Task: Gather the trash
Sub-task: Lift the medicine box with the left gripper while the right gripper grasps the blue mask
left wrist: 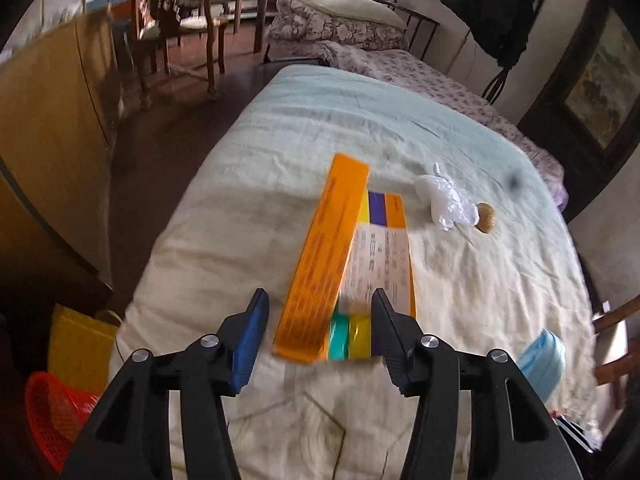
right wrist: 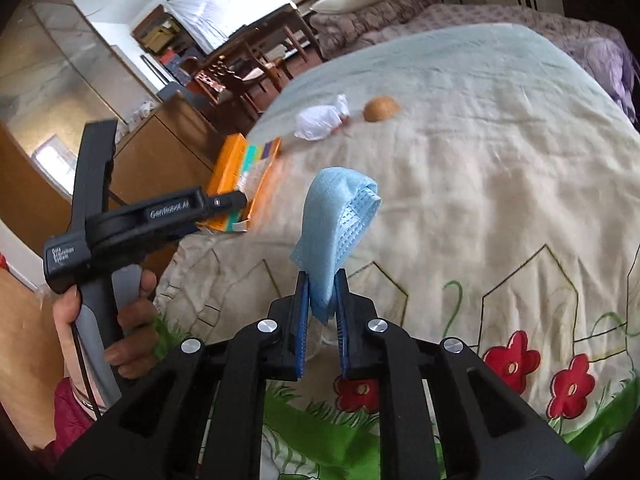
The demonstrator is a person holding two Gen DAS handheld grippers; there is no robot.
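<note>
The right claw [right wrist: 322, 312] is pinching a crumpled light-blue disposable face mask [right wrist: 336, 224], which stands up out of its pads, lifted off the cream quilted bed cover [right wrist: 500, 200]. So one piece of trash is already in hand, though not yet dropped anywhere.

The left claw [left wrist: 318, 334] is spread, its pads standing apart on either side of the near end of a long orange cardboard box with a printed label [left wrist: 344, 264]. The box lies flat on the bed directly ahead of this claw, and neither pad seems to press on it, so I judge this pickup not yet made.

Further beyond the left claw, past the far end of the box and a little to its right, lie a knotted white plastic bag [left wrist: 444, 200] and, touching or just beside it, a small round brown object [left wrist: 486, 218] that I cannot identify. Both are untouched.

A red mesh basket [left wrist: 52, 412] sits on the floor below and to the left of the left claw; it may be the bin. By my reading, the task is early: one item held, three left.
</note>
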